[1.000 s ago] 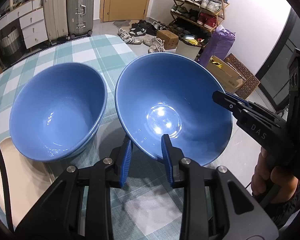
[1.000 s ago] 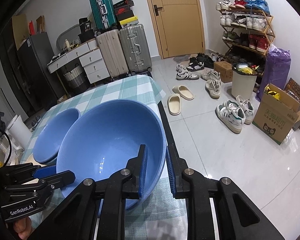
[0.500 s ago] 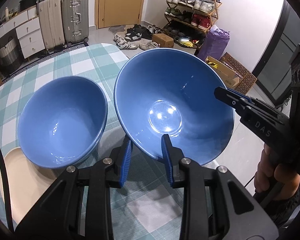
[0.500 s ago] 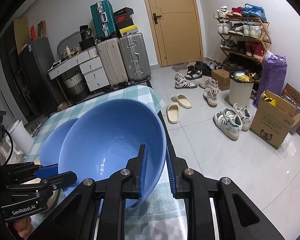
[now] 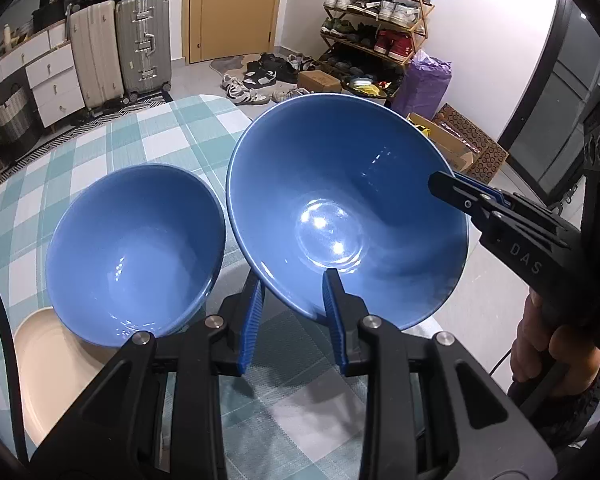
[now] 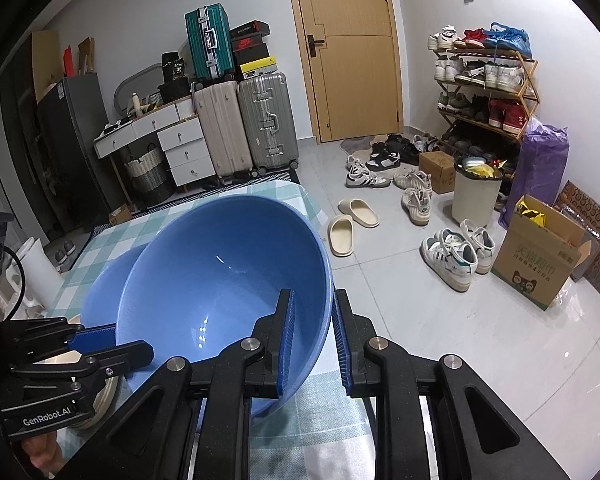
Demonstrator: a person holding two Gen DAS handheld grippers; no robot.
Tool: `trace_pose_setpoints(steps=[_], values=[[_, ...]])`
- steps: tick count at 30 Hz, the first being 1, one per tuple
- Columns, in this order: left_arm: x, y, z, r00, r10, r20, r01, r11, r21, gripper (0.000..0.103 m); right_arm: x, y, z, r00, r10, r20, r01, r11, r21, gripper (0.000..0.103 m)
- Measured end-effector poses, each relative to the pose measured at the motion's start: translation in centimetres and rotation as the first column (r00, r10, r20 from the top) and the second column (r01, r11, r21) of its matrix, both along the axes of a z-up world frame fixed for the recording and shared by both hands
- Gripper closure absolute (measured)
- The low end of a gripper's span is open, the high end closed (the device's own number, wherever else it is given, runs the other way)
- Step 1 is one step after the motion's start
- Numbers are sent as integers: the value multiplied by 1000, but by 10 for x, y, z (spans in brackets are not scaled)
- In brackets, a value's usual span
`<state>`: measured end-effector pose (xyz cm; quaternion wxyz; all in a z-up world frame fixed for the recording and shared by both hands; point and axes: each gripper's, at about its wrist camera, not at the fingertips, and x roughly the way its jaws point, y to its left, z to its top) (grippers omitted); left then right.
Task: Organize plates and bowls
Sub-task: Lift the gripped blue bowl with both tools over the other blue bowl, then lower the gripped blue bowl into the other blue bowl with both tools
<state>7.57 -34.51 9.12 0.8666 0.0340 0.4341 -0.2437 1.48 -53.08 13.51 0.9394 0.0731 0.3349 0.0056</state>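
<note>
Left gripper (image 5: 290,280) fingers clamped, tilted downward; right gripper (image 6: 313,312) fingers pinched tight, angled down.

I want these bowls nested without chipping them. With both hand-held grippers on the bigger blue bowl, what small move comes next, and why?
Probably carry the larger blue bowl sideways over the smaller blue bowl, keeping it level. The left hand-held gripper and right hand-held gripper each pinch its rim, it hangs clear of the checked tablecloth, and the smaller bowl sits right beside it.

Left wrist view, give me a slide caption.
Both tools grip the rim of the larger blue bowl, raised beside a smaller blue bowl on a cream plate.
</note>
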Motion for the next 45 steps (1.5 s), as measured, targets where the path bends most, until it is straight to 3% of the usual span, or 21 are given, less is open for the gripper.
trace_pose_setpoints(steps=[18, 45], values=[[-13, 24, 37, 999, -9, 53, 12, 999, -43, 77, -9, 20, 29, 999, -11, 32, 12, 1000, -18, 82], [-19, 140, 84, 980, 175, 100, -163, 980, -117, 77, 31, 107, 54, 990, 140, 28, -138, 988, -72, 82]])
